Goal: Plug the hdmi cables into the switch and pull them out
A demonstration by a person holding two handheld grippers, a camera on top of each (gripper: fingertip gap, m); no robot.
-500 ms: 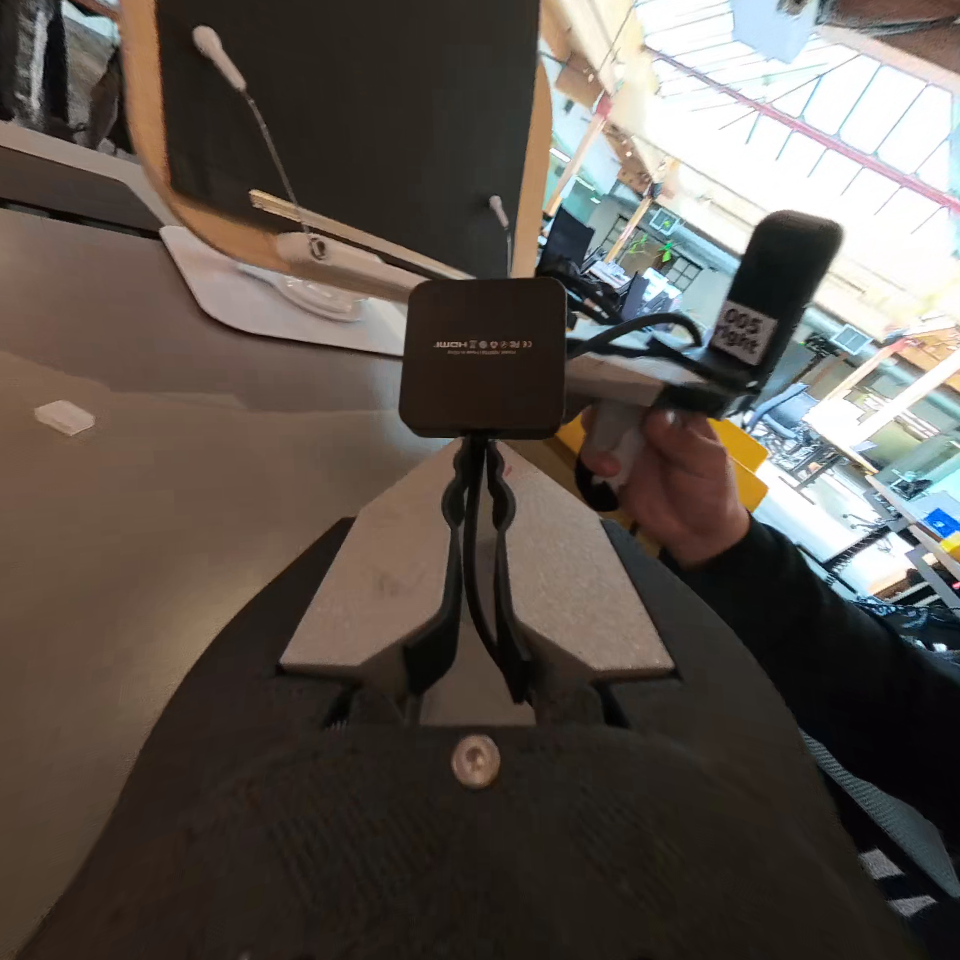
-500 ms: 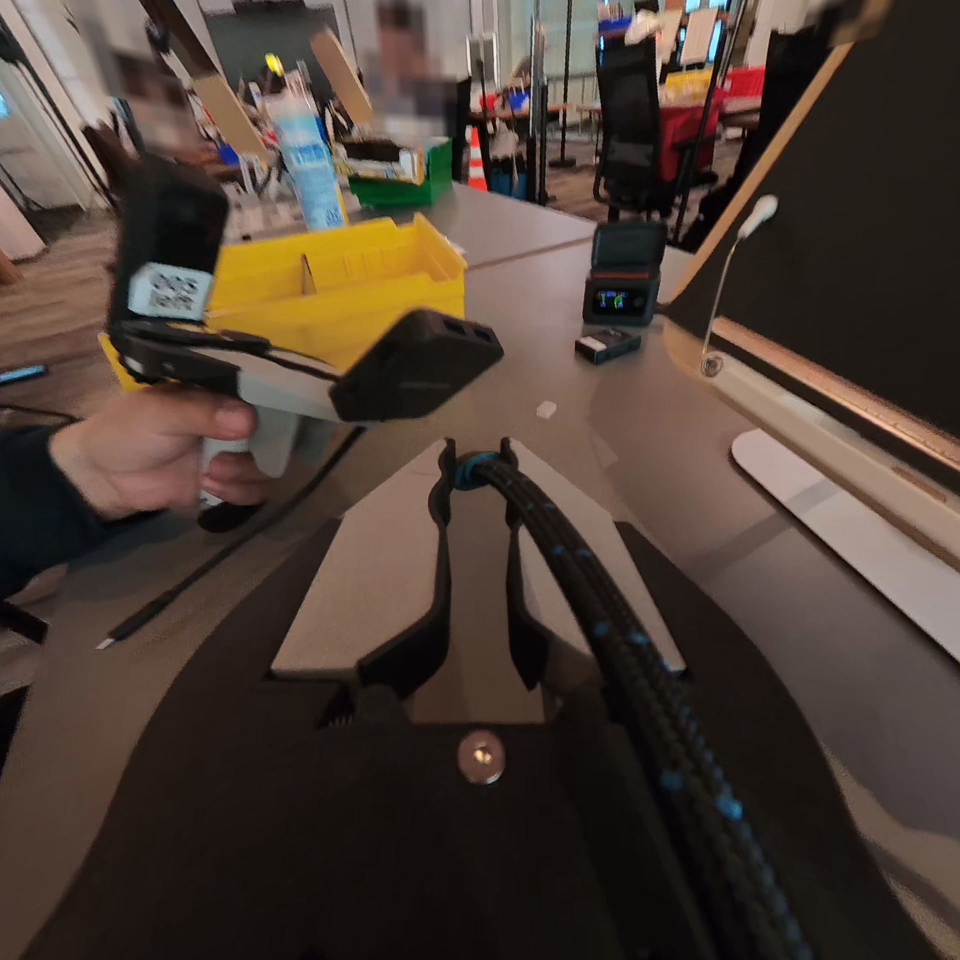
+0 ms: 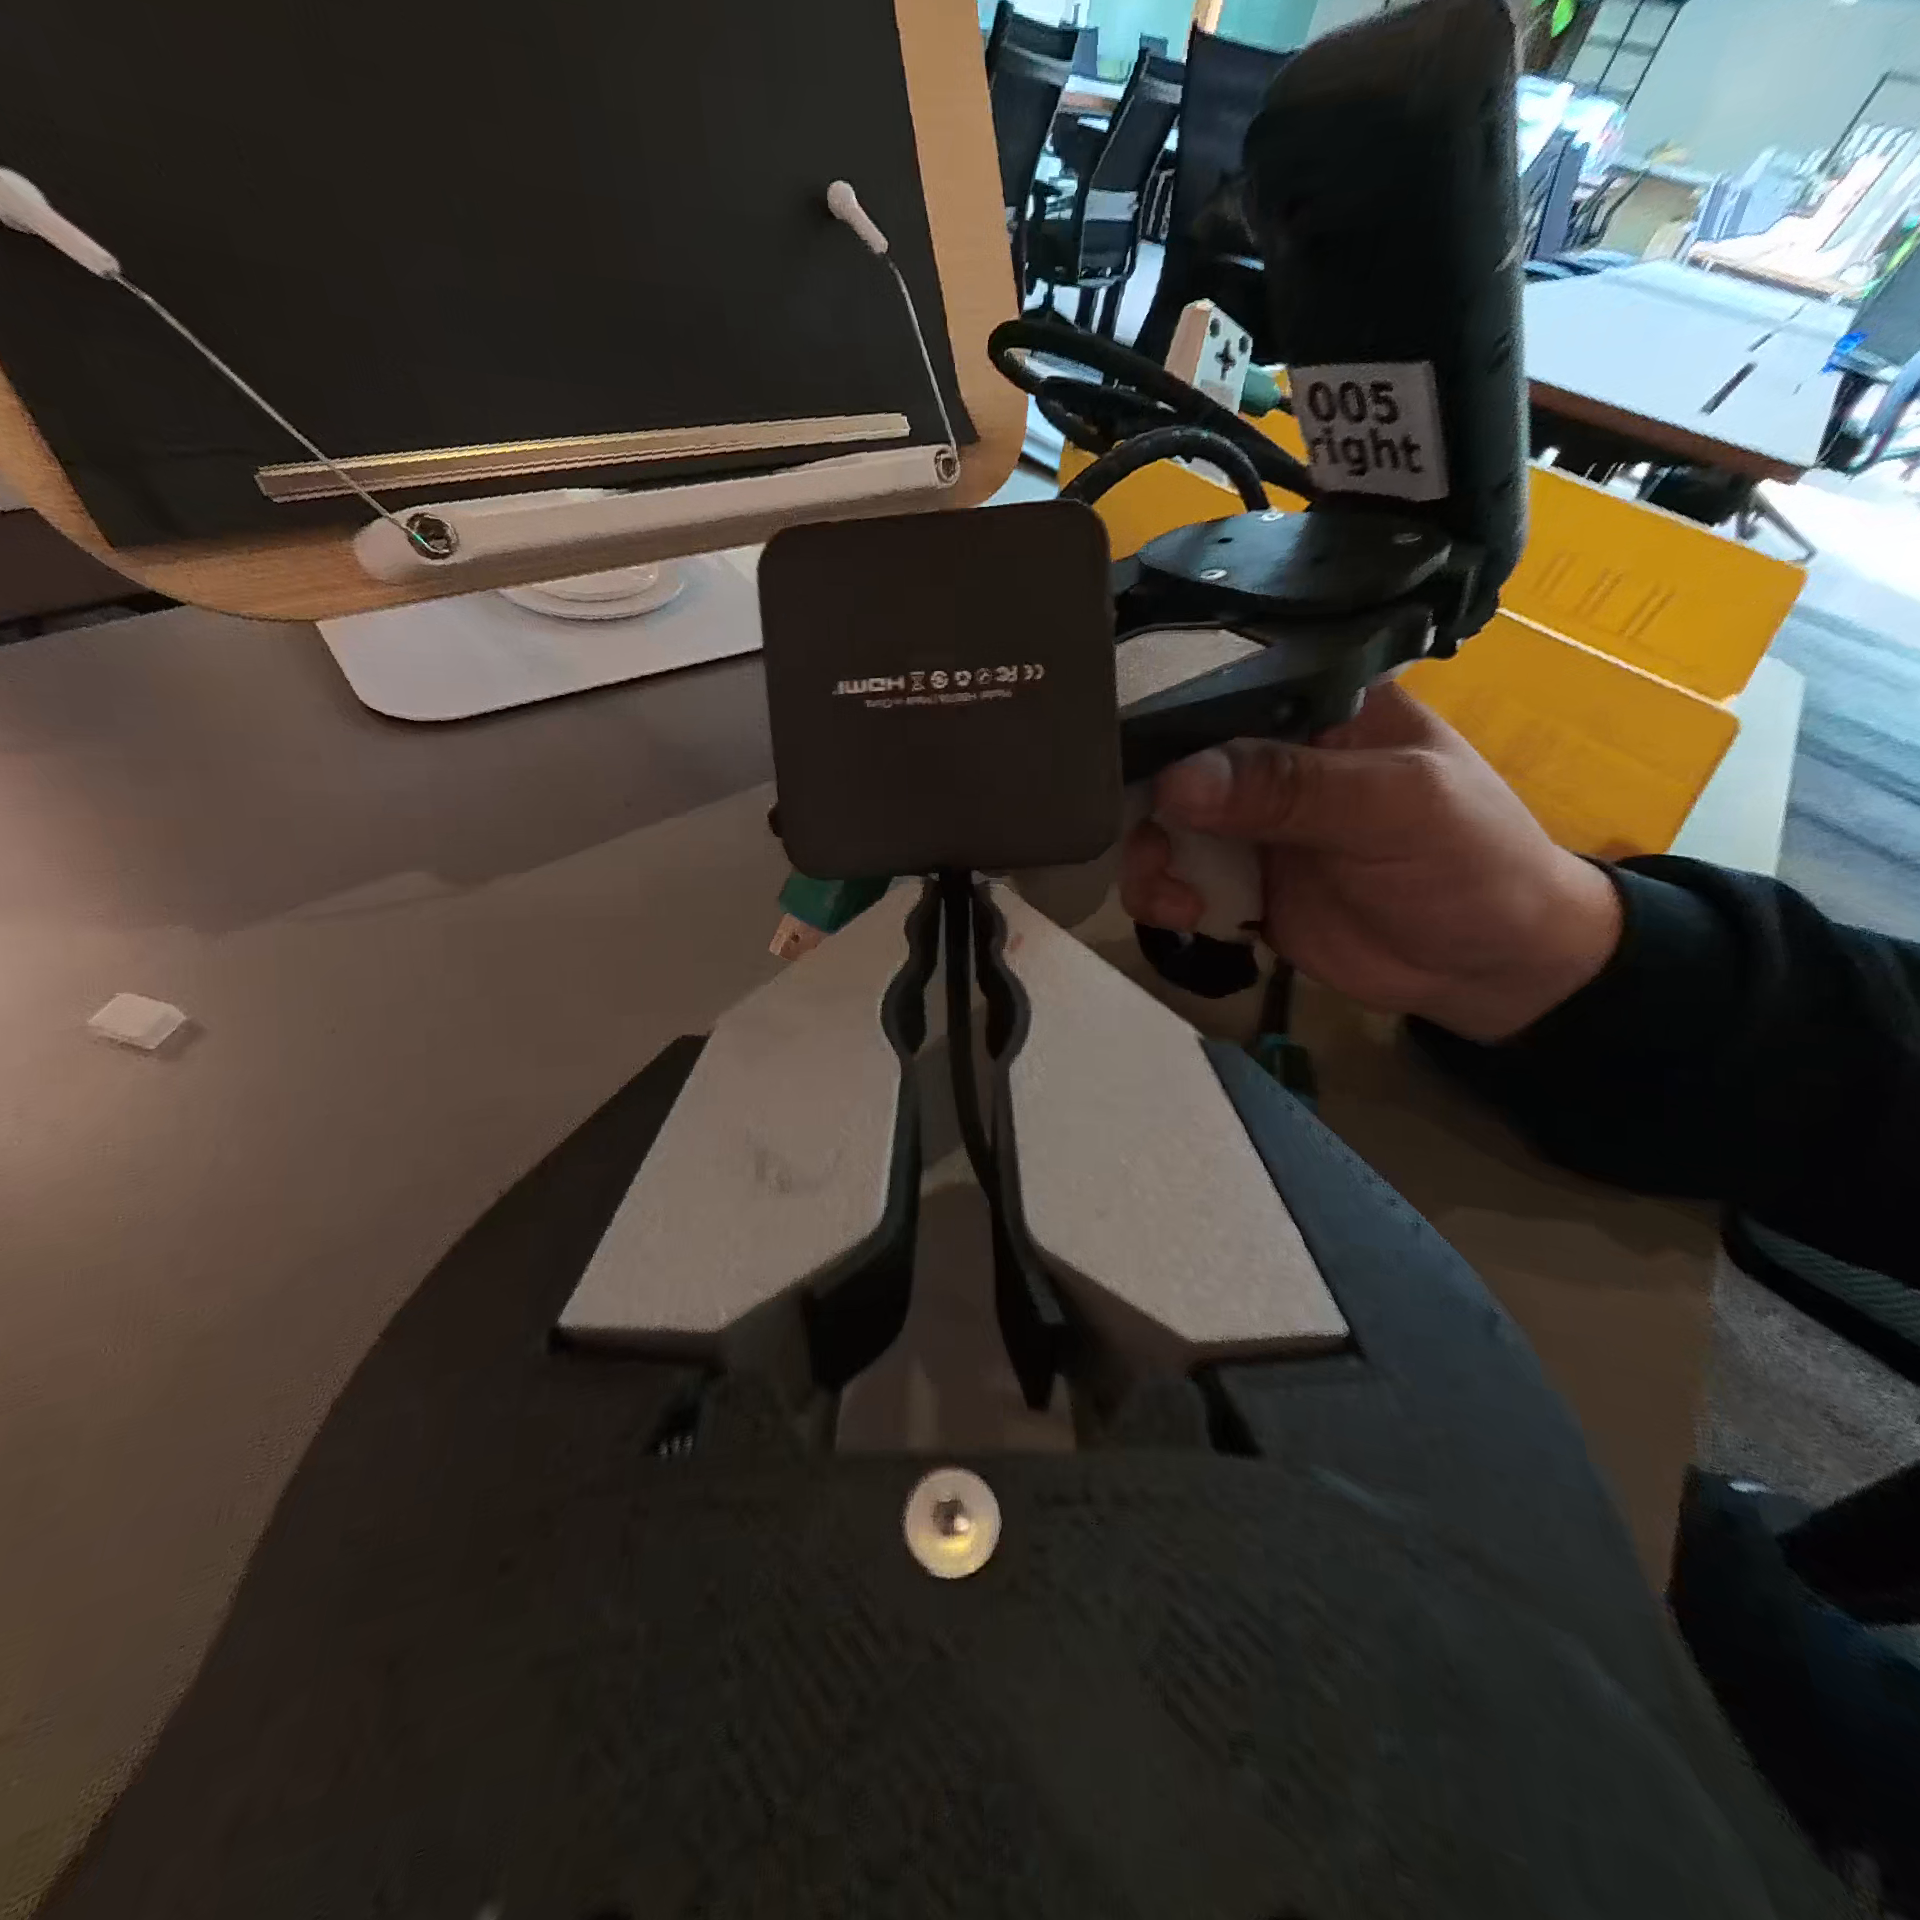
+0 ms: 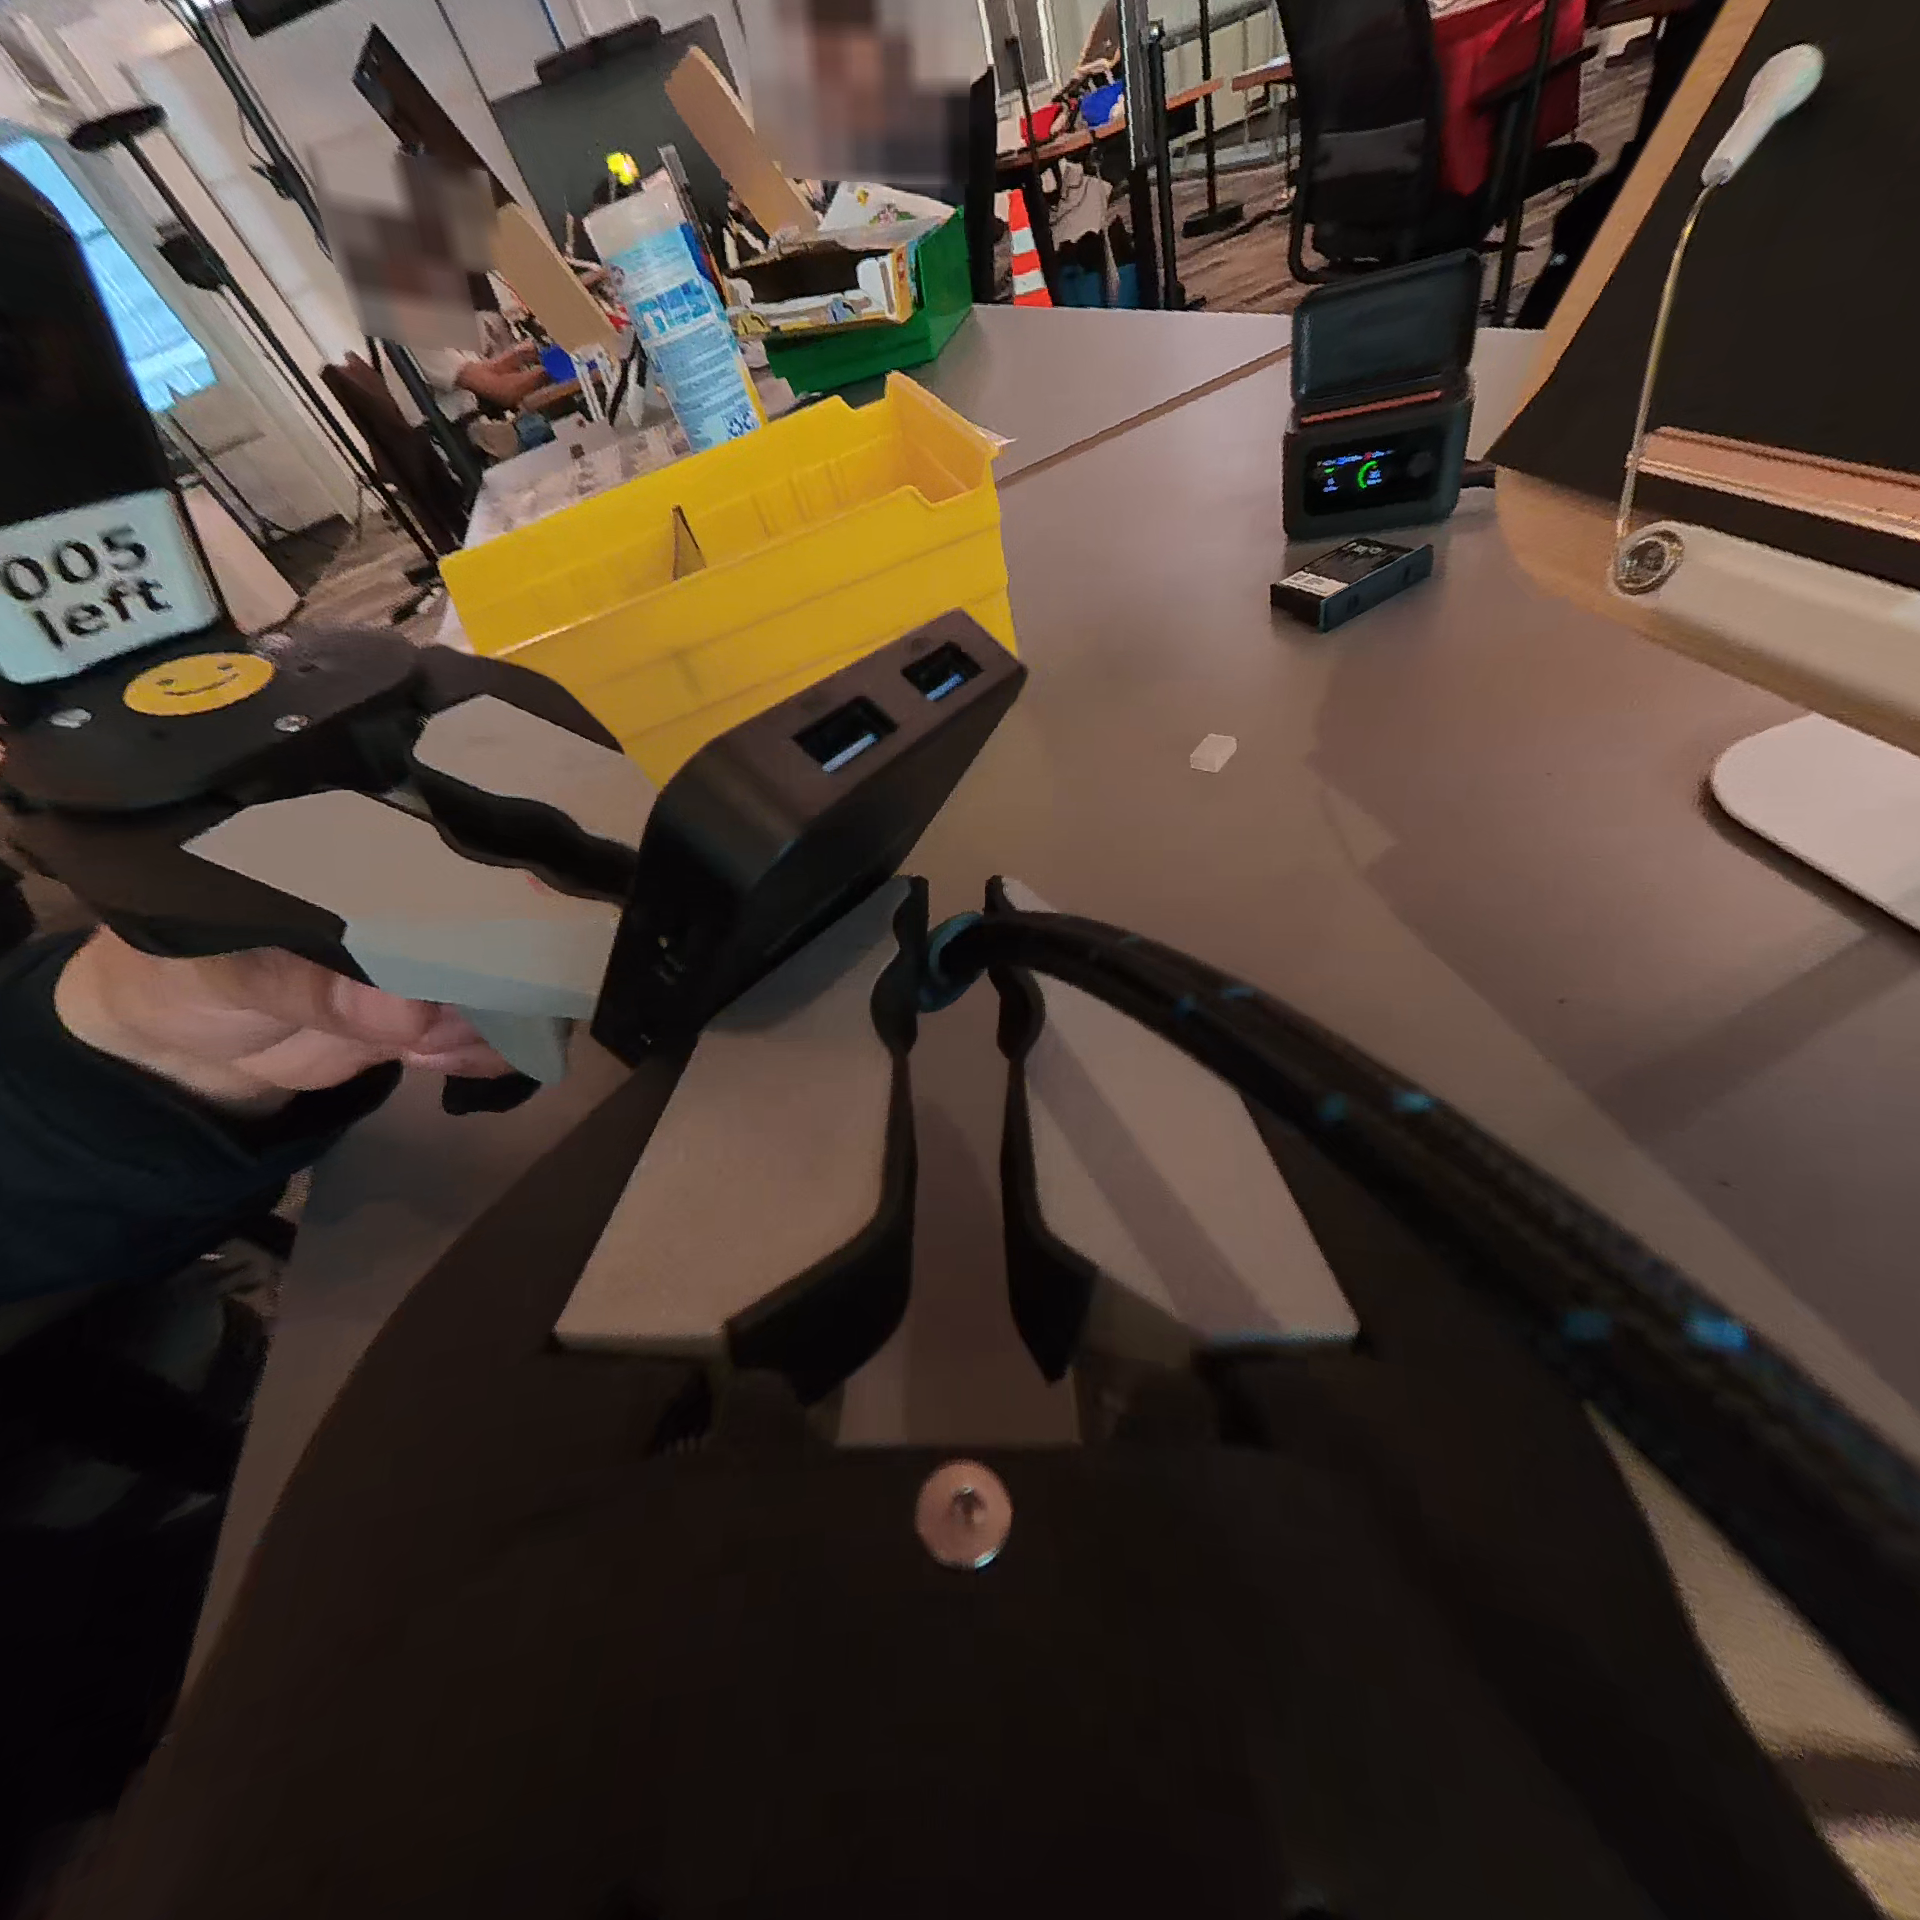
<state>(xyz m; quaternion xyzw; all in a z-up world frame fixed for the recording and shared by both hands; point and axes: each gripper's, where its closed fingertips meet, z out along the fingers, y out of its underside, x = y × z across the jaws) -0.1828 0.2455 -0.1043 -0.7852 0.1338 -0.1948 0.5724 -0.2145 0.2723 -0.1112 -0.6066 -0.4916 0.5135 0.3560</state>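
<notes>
While switch (image 4: 821, 790) floats, ports face open table (image 4: 1403, 935).

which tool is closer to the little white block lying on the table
Left. The left tool holds the switch just right of the white block; the right tool, holding the cable, is beyond the switch.

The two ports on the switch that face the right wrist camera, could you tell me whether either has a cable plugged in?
No, both ports on the switch show as open, empty slots.

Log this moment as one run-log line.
left gripper: shut on switch | right gripper: shut on HDMI cable | plug beside switch, unplugged | two ports empty
</notes>
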